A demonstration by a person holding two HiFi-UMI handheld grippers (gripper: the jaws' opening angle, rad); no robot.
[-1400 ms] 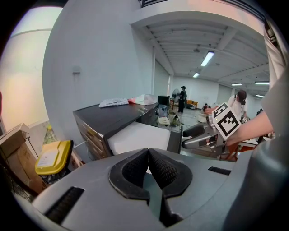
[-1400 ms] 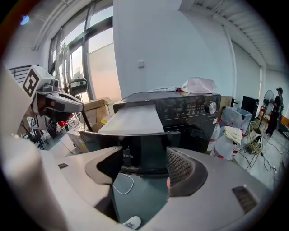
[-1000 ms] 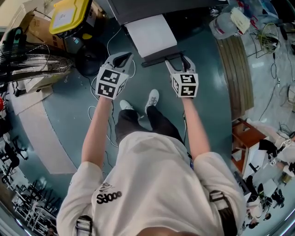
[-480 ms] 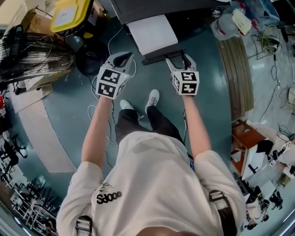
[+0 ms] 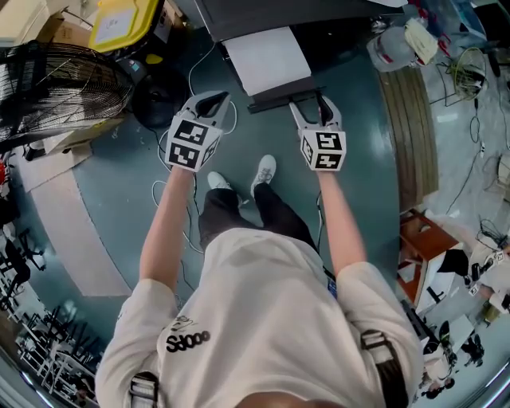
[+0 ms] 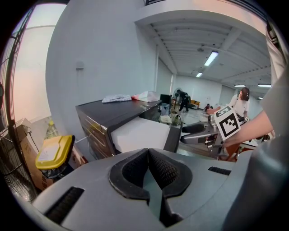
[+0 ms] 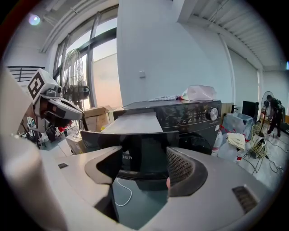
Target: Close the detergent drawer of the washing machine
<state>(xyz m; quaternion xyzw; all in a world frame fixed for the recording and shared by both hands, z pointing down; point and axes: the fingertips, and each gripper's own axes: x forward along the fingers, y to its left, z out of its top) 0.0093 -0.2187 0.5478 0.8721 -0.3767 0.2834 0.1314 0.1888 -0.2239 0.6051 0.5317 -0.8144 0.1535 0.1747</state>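
Observation:
The dark washing machine (image 5: 263, 12) stands at the top of the head view. Its detergent drawer (image 5: 267, 57) is pulled far out, a pale tray ending in a dark front panel (image 5: 279, 99). My right gripper (image 5: 309, 102) is open, its fingertips at the right part of that panel. In the right gripper view the panel (image 7: 140, 146) fills the space just beyond the open right gripper (image 7: 144, 169); I cannot tell whether they touch. My left gripper (image 5: 209, 100) is shut on nothing, left of the drawer. In the left gripper view the left gripper (image 6: 148, 168) points past the drawer (image 6: 142, 133).
A yellow-lidded bin (image 5: 119, 22) and a wire fan guard (image 5: 64, 84) stand at the left. White cable (image 5: 191, 76) trails on the floor below the drawer. A curved wooden piece (image 5: 410, 119) and bags (image 5: 398, 40) lie at the right.
Almost nothing: the head view has shifted slightly, and the right gripper has edged a little to the right along the drawer's front panel. The drawer stays pulled out.

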